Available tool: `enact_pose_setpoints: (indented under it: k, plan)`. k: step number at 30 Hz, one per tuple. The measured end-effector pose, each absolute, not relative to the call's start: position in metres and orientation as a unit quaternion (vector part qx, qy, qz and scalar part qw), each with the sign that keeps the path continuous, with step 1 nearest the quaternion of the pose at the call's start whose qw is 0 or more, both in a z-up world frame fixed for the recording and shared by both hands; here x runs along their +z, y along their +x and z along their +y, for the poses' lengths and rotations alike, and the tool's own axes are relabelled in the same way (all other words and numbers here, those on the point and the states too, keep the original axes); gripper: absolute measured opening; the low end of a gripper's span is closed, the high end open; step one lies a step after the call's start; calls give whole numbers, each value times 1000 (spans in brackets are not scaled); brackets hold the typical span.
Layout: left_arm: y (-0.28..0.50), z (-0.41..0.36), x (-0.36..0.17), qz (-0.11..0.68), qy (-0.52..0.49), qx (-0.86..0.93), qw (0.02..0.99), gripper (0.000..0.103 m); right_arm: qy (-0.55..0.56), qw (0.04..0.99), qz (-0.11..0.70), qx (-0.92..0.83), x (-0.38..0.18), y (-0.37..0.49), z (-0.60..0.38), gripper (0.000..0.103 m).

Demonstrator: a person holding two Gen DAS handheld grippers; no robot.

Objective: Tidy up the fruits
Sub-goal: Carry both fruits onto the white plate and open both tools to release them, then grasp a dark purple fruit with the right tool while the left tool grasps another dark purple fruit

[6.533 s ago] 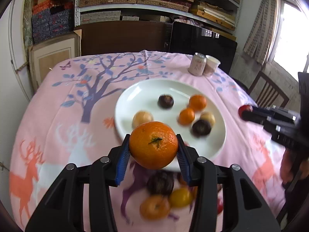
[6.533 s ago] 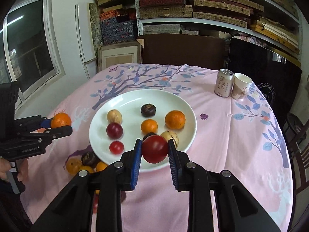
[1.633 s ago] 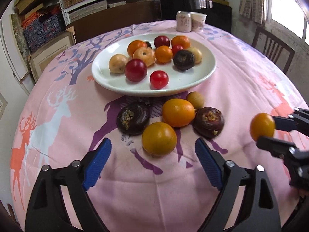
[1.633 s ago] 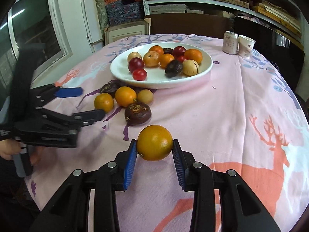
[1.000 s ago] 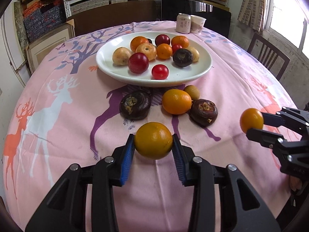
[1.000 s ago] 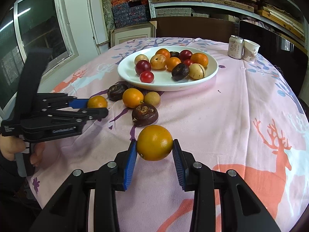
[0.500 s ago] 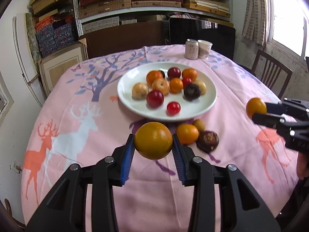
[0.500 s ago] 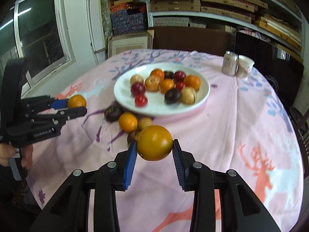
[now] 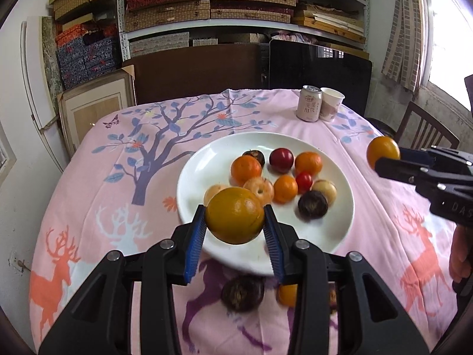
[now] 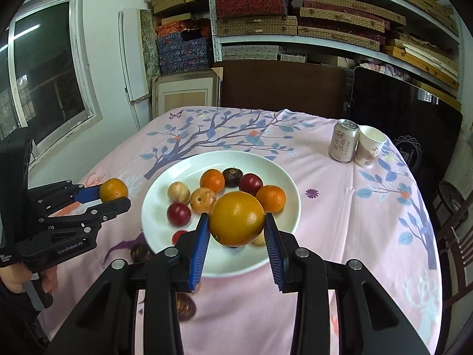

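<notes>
My left gripper (image 9: 235,230) is shut on a yellow-orange fruit (image 9: 235,219), held in the air over the near rim of the white plate (image 9: 201,171). My right gripper (image 10: 237,233) is shut on another yellow-orange fruit (image 10: 237,218), also above the plate (image 10: 165,183). Several oranges, red plums, pale round fruits and dark fruits lie on the plate. In the left wrist view the right gripper (image 9: 384,158) comes in from the right. The left gripper (image 10: 113,195) shows at the left in the right wrist view. A dark fruit (image 9: 243,293) and an orange (image 9: 287,294) lie on the cloth under my left gripper.
A pink tablecloth (image 9: 118,183) with tree and deer prints covers the round table. A drink can (image 9: 309,107) and paper cup (image 9: 331,104) stand at the far right. A wooden chair (image 9: 425,131) is to the right; shelves of boxes stand behind. A hand (image 10: 17,278) holds the left gripper.
Both grippers have risen and moved forward over the plate, each still shut on its fruit. The loose fruits on the cloth now lie below and behind the fingers.
</notes>
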State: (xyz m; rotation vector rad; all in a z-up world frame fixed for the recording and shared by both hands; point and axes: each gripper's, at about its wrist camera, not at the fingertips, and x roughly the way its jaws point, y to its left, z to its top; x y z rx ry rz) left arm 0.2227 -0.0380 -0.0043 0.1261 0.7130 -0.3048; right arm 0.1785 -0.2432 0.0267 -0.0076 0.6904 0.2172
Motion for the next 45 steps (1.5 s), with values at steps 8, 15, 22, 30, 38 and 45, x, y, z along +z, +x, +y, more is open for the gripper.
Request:
enact_pose_setpoints:
  k: [8,15,22,30,38,45]
  plan:
    - [285,-58,-21,368,60,-142,917,40,16,923,368,110,8,244,-238,38]
    - [287,-49,-23,352,58,-117,927,83,3,925,366,107,1,255,-225,59]
    - [225,-23,-27,355,69,-128,924,83,3,921,372,112,-4,197,-231,59]
    - [146,3,-51,372,95,-126,915,85,-45,903,403,140,-49,111,-202,59]
    - [122,16,-62,381,91,-112,913,85,-65,889,429,142,-69,120,-173,59]
    - [127,11,-64,386,95,-113,911,85,-58,880,451,135,-86,133,-164,57]
